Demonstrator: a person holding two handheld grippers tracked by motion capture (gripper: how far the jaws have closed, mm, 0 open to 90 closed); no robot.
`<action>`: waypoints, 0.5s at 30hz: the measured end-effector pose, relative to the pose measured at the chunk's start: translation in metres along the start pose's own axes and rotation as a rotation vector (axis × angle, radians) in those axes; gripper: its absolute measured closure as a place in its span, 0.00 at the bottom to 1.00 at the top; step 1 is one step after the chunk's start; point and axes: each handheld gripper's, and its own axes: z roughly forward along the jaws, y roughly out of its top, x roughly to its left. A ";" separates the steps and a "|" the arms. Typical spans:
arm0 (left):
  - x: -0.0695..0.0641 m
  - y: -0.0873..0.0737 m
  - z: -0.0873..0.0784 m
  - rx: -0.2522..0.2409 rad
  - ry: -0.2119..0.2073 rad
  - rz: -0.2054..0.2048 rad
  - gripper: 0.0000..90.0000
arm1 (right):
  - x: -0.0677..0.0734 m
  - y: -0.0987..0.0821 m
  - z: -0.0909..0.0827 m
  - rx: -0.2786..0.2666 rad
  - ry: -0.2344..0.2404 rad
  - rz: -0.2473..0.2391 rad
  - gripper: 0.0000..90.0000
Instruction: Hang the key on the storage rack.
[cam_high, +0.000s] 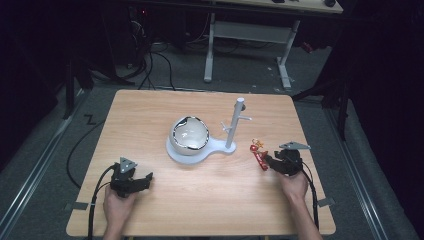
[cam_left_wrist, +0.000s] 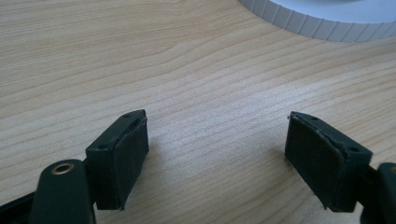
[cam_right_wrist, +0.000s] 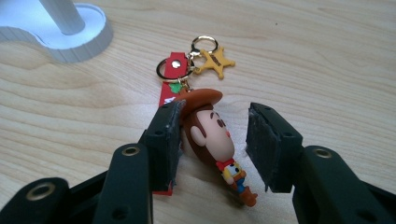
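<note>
A cowboy-figure keychain (cam_high: 258, 152) with a red strap lies on the wooden table (cam_high: 210, 200), right of the white stand. In the right gripper view the figure's head (cam_right_wrist: 210, 135) sits between the jaws of my right gripper (cam_right_wrist: 215, 112). The left pad touches its hat side and a gap remains at the right pad. A gold star charm (cam_right_wrist: 215, 59) and rings lie just beyond. From above, the right gripper (cam_high: 267, 161) points left at the keychain. My left gripper (cam_high: 147, 179) rests near the front left, open with bare wood between its jaws (cam_left_wrist: 217, 121).
A white stand (cam_high: 235, 125) with a post and pegs rises from a flat white base (cam_high: 220, 147) at mid-table. A white bowl (cam_high: 190, 134) sits tilted on that base. The base's ribbed edge (cam_left_wrist: 322, 18) lies ahead of the left gripper; the post's foot (cam_right_wrist: 70, 42) lies ahead of the right.
</note>
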 end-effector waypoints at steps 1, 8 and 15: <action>0.000 0.000 0.000 0.000 0.000 0.000 0.25 | 0.000 0.000 0.001 0.006 -0.002 -0.001 0.61; 0.000 0.000 0.000 0.000 0.000 0.000 0.25 | -0.001 -0.002 0.007 0.028 -0.005 -0.009 0.62; 0.000 0.000 0.000 0.000 -0.001 -0.001 0.25 | 0.002 -0.004 0.014 0.059 -0.011 -0.042 0.65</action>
